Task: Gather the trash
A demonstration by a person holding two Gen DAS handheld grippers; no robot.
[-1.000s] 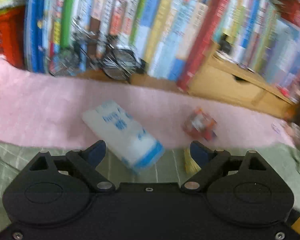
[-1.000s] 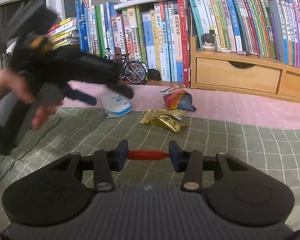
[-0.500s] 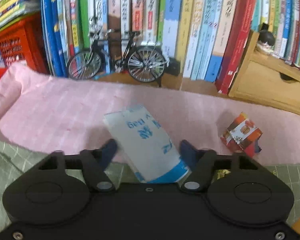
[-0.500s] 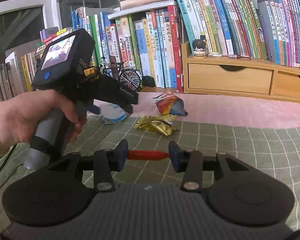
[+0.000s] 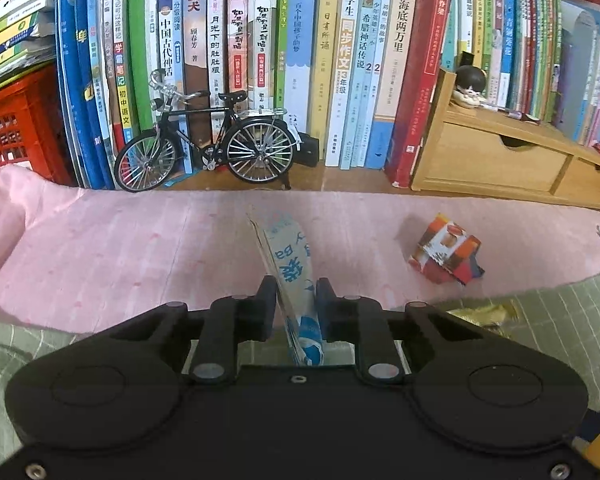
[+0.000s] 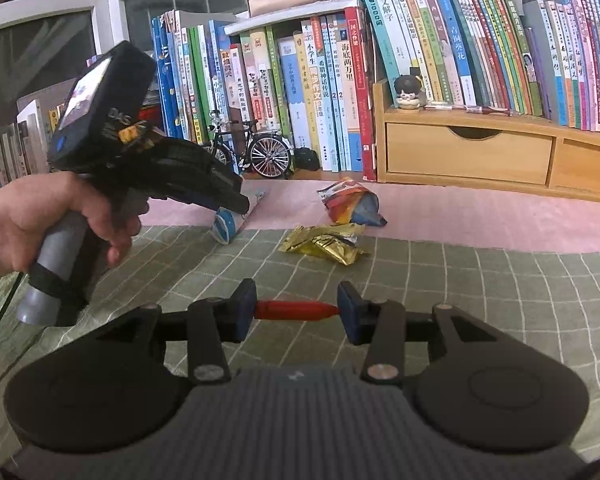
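The left gripper [image 5: 296,300] pinches the flattened white-and-blue plastic packet [image 5: 290,264]; only the right view shows the crumpled gold foil wrapper [image 6: 324,243] whole.

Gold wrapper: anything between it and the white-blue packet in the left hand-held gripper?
Nothing: in the right wrist view only bare green checked cloth lies between the gold wrapper and the white-blue packet.

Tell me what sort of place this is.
Probably a home study or child's room: a long row of books standing along the back, a wooden drawer unit with a small figurine, and a model bicycle in front.
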